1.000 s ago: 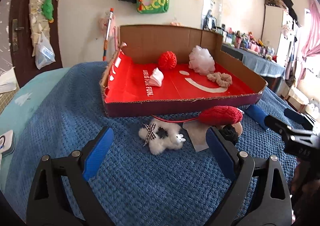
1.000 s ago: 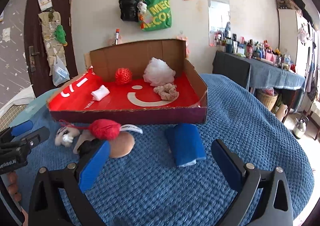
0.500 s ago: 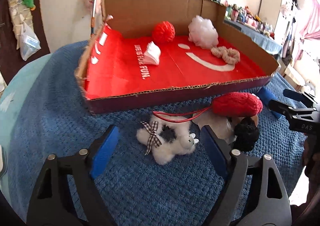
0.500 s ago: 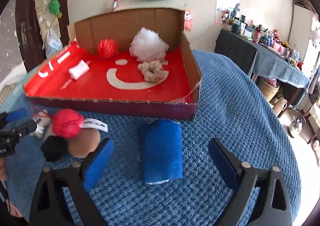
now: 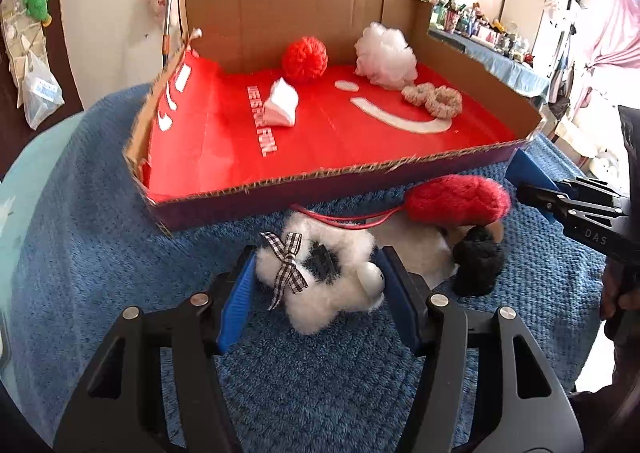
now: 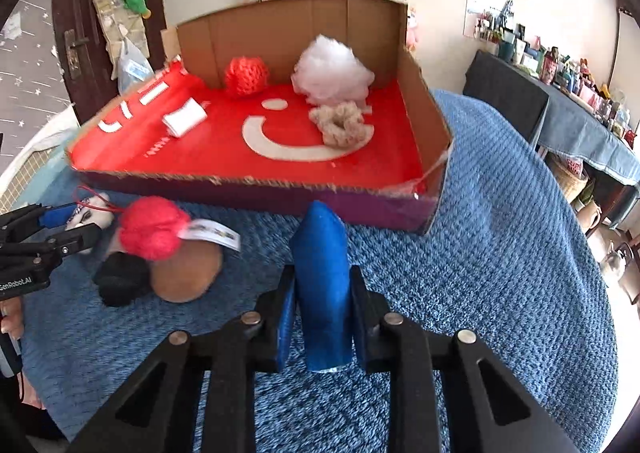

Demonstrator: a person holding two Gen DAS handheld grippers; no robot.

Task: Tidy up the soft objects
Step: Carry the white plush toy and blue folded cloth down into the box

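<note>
My left gripper (image 5: 316,285) is shut on a white fluffy toy with a checked bow (image 5: 320,277), which lies on the blue blanket in front of the box. My right gripper (image 6: 322,305) is shut on a blue rolled cloth (image 6: 322,273), squeezed narrow between the pads. A red fluffy ball with a tag (image 6: 154,227), a black pom (image 6: 122,279) and a tan pad (image 6: 188,273) lie between the two grippers. The cardboard box with a red floor (image 5: 344,177) holds a red knitted ball (image 5: 305,59), a white puff (image 5: 386,55), a beige scrunchie (image 5: 434,99) and a white folded cloth (image 5: 282,103).
The blue blanket (image 6: 500,253) covers the bed. A dark table with bottles (image 6: 560,101) stands at the right. A door (image 6: 92,13) and bags hanging on the wall are behind the box.
Both grippers moved forward and down and closed: the left onto the white fluffy toy, the right onto the blue rolled cloth, which is now squeezed.
</note>
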